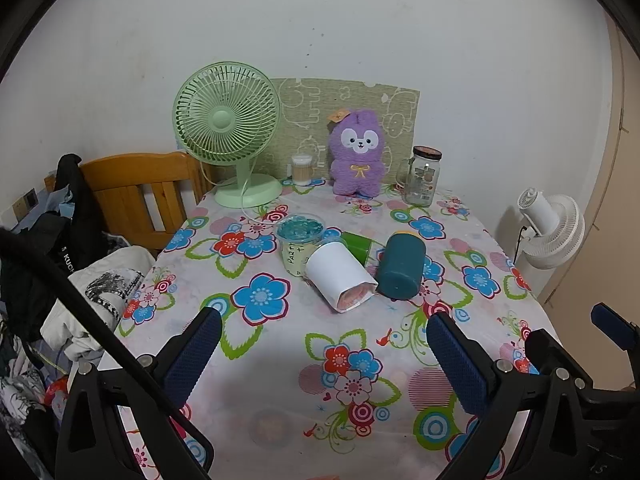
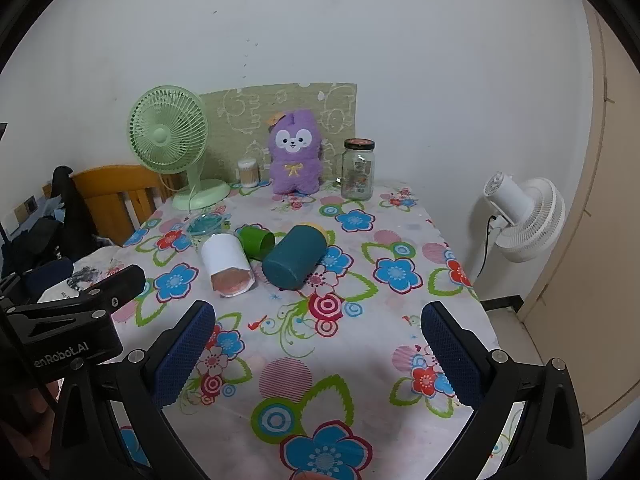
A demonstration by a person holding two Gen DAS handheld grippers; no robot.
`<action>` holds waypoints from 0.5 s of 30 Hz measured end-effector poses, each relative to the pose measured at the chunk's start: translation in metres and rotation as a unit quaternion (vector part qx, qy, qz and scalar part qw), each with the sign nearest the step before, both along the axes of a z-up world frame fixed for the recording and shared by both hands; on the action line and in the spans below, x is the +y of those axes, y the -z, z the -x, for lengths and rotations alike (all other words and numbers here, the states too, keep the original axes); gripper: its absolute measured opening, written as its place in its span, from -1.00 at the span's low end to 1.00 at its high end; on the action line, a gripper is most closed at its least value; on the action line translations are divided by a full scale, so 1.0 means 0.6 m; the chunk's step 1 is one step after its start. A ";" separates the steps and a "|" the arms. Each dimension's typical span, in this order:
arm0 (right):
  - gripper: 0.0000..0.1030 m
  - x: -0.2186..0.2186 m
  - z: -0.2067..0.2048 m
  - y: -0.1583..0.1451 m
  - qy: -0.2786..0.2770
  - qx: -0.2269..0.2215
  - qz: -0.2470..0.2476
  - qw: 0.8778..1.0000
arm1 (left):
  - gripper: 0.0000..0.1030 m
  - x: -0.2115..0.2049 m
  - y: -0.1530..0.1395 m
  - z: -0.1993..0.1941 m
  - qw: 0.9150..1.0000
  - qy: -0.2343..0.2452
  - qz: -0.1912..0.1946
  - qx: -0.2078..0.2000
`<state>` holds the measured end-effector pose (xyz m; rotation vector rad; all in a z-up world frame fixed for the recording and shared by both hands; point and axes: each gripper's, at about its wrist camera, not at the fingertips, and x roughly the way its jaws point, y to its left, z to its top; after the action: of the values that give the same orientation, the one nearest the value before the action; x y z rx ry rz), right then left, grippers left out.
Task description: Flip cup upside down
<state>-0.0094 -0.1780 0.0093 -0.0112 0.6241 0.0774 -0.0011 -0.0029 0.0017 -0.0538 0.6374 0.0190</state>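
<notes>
- White cup (image 1: 340, 278) is lying on its side mid-surface, one end facing the cameras; pinkish at that end, can't tell if that is the mouth or the base.
- Teal cup (image 1: 400, 266) is lying on its side just right of it, the two looking as if they are touching or nearly so; closed flat end is pointing toward the camera.
- Green cup (image 1: 358, 246) is lying behind and between them, open end showing in the right wrist view (image 2: 258, 242).
- Clear plastic cup (image 1: 298, 246) with a blue top is standing upright just behind-left of the white one.
- Task is not saying which cup; all three lying ones are candidates, none is upside down yet.
- Handling guess: white one is looking like paper, so light, soft-walled, crushing under hard squeeze; teal one is looking stiffer and smoother, probably rolling if nudged.
- Best hold is looking like across the body mid-length, pinching gently, then tipping mouth-down.
- Left tongs (image 1: 324, 354) are spread wide, holding nothing, hovering over the flowered surface (image 1: 260, 400), short of the cups.
- Right tongs (image 2: 318, 346) are also spread wide, empty, touching nothing, near side of the cups.
- Back edge: green fan (image 1: 228, 120), purple plush (image 1: 358, 152), glass jar (image 1: 424, 176), small container (image 1: 302, 168).
- White fan (image 1: 550, 230) is standing off to the right; wooden headboard (image 1: 136, 192) and clothes at left.
</notes>
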 end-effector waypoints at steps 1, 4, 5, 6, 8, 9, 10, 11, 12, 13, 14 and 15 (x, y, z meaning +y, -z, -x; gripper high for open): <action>1.00 0.001 0.000 -0.004 0.000 0.000 0.001 1.000 | 1.00 0.000 0.000 0.000 1.000 0.000 0.000 0.000; 1.00 0.001 -0.002 -0.001 0.002 0.000 -0.001 1.000 | 1.00 0.001 0.001 -0.002 1.000 -0.002 0.001 0.001; 1.00 0.001 -0.003 0.000 0.002 0.000 -0.002 1.000 | 1.00 0.001 0.001 -0.001 1.000 -0.002 0.001 0.000; 1.00 0.002 -0.002 0.001 0.002 0.000 -0.001 1.000 | 1.00 0.001 0.001 -0.001 1.000 -0.003 0.000 0.000; 1.00 0.002 -0.004 0.001 0.002 0.001 -0.001 1.000 | 1.00 0.007 0.007 -0.004 1.000 -0.004 0.001 0.002; 1.00 0.002 -0.004 0.001 0.002 0.002 -0.002 1.000 | 1.00 0.007 0.007 -0.004 1.000 -0.004 0.001 0.002; 1.00 0.002 -0.004 0.001 0.002 0.002 -0.002 1.000 | 1.00 0.008 0.008 -0.004 1.000 -0.004 0.002 0.002; 1.00 0.003 -0.004 0.001 0.002 0.001 -0.001 1.000 | 1.00 0.010 0.009 -0.005 1.000 -0.005 0.002 0.003; 1.00 0.003 -0.004 0.001 0.003 0.001 -0.001 1.000 | 1.00 0.011 0.010 -0.004 1.000 -0.005 0.003 0.003; 1.00 0.002 -0.005 0.001 0.003 0.001 -0.001 1.000 | 1.00 0.012 0.010 -0.004 1.000 -0.005 0.003 0.003; 1.00 0.002 -0.005 0.000 0.003 0.001 -0.001 1.000 | 1.00 0.012 0.011 -0.004 1.000 -0.005 0.002 0.002; 1.00 0.002 -0.004 0.001 0.003 0.001 0.000 1.000 | 1.00 0.011 0.010 -0.005 1.000 -0.005 0.002 0.003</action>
<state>-0.0070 -0.1768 0.0086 -0.0084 0.6257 0.0719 0.0019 0.0035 -0.0041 -0.0599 0.6429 0.0268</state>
